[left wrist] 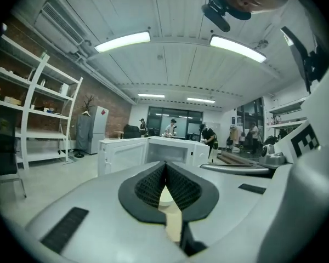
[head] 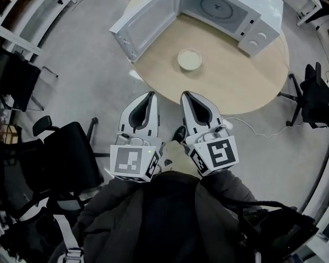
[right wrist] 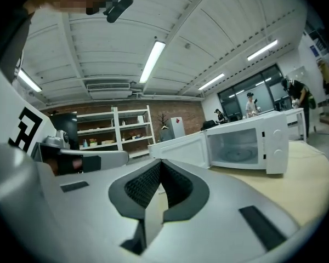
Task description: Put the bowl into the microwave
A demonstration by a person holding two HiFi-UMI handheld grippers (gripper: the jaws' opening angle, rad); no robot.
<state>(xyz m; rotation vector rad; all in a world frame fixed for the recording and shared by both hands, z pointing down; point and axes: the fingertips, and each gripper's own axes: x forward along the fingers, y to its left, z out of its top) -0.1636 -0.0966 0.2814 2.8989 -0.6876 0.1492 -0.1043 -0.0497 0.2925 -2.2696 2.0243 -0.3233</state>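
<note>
A small cream bowl [head: 189,59] sits near the middle of the round wooden table [head: 247,86]. Behind it stands a white microwave [head: 230,10] with its door [head: 145,23] swung wide to the left and the cavity bare. My left gripper [head: 149,96] and right gripper [head: 185,96] hover side by side just off the table's near edge, both shut with nothing between the pads. In the left gripper view the microwave [left wrist: 170,149] shows beyond the closed left gripper [left wrist: 165,166]. The right gripper view has the microwave [right wrist: 247,144] at the right, past the shut right gripper [right wrist: 160,166].
Black office chairs [head: 60,158] stand at the left, another chair [head: 318,95] at the table's right. A white cable [head: 252,127] trails on the floor by the table. Shelving [left wrist: 38,114] lines the brick wall. Several people stand far off by the windows.
</note>
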